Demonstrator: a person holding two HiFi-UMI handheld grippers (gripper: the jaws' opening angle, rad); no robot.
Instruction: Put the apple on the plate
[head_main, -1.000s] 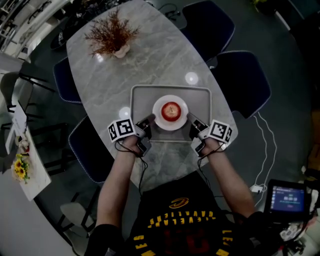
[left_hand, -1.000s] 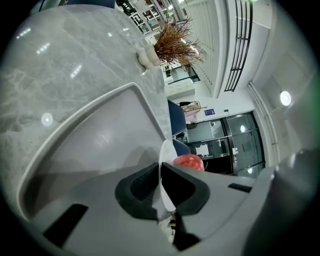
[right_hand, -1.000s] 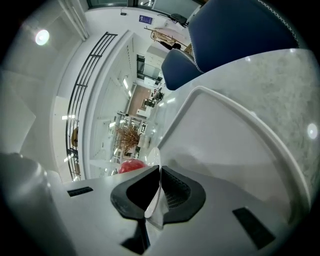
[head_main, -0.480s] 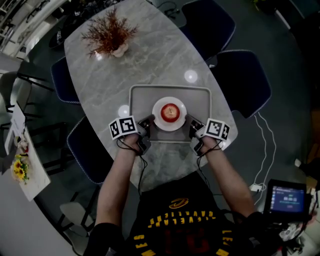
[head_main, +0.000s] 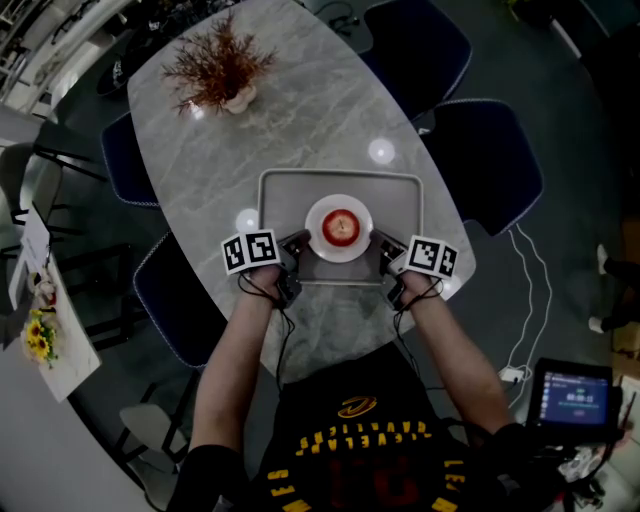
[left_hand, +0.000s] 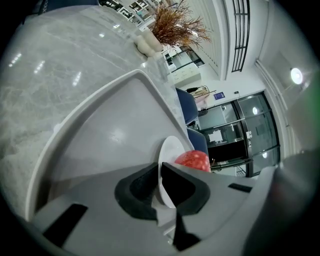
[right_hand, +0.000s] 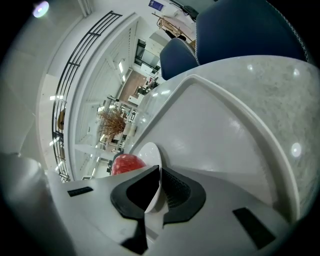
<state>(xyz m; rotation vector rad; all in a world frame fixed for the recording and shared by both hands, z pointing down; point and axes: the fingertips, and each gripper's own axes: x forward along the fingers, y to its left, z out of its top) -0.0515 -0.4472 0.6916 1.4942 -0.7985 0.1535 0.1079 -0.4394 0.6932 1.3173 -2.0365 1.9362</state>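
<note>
A red apple (head_main: 340, 226) lies on a white plate (head_main: 340, 247), inside a grey tray (head_main: 290, 182) on the marble table. My left gripper (head_main: 298, 243) is shut on the plate's left rim and my right gripper (head_main: 381, 243) on its right rim. In the left gripper view the plate (left_hand: 169, 150) runs edge-on between the jaws of the left gripper (left_hand: 159, 169), with the apple (left_hand: 193, 160) behind it. The right gripper view shows the plate (right_hand: 150, 152) clamped in the right gripper (right_hand: 160, 172), the apple (right_hand: 125, 164) to its left. Whether the plate touches the tray floor I cannot tell.
A dried plant in a pale vase (head_main: 222, 72) stands at the table's far end. Dark blue chairs (head_main: 480, 160) ring the table, one at the left (head_main: 175, 300). A lit screen (head_main: 575, 395) and cables lie on the floor to the right.
Both grippers have come down a little with the plate and apple toward the tray. Their marker cubes have drawn slightly inward.
</note>
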